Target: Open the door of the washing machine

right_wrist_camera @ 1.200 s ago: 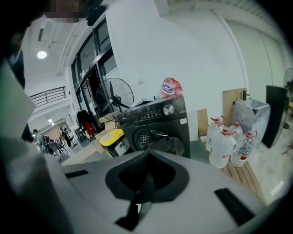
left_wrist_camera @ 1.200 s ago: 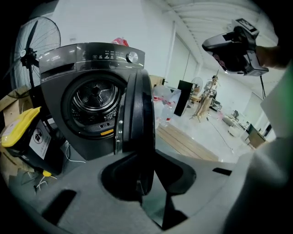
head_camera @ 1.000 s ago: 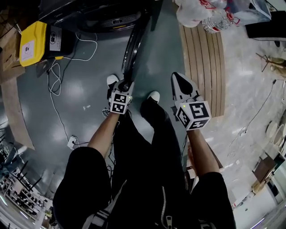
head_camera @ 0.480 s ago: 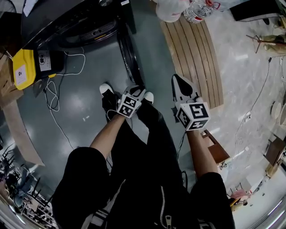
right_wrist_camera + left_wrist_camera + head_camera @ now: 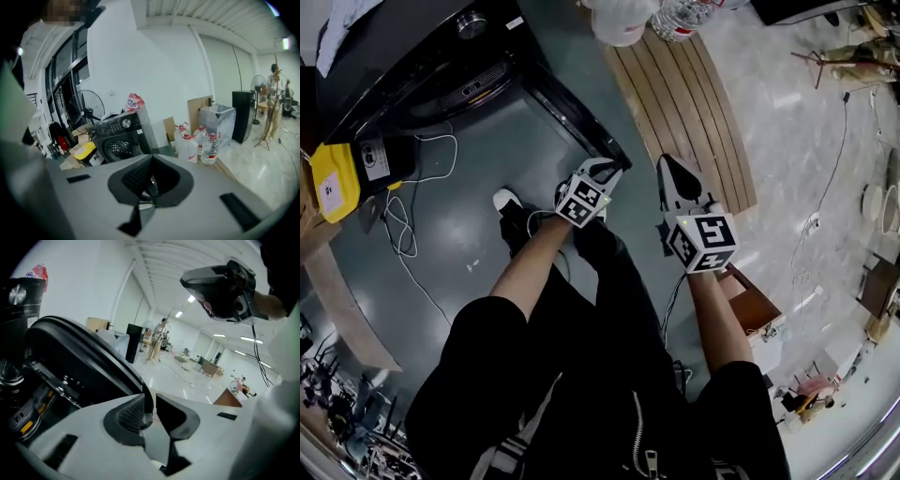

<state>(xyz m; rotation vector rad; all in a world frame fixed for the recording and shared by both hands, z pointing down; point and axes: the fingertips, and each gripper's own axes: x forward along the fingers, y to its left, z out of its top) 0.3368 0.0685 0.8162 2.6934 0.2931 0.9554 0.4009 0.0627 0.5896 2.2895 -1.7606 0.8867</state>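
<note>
Rim of door (image 5: 93, 357) pinched between just-closing jaws of left gripper (image 5: 149, 409); right gripper (image 5: 151, 182) jaws together, empty, clear of door.

Overhead and low views share the washing machine (image 5: 412, 56).

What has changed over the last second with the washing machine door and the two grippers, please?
The washing machine door has swung further open, its free edge moving rightward in the head view. The left gripper moved with it, and its jaws have just been closing with the door's edge between them. The right gripper kept its place in the head view, and the washing machine itself stayed put.
</note>
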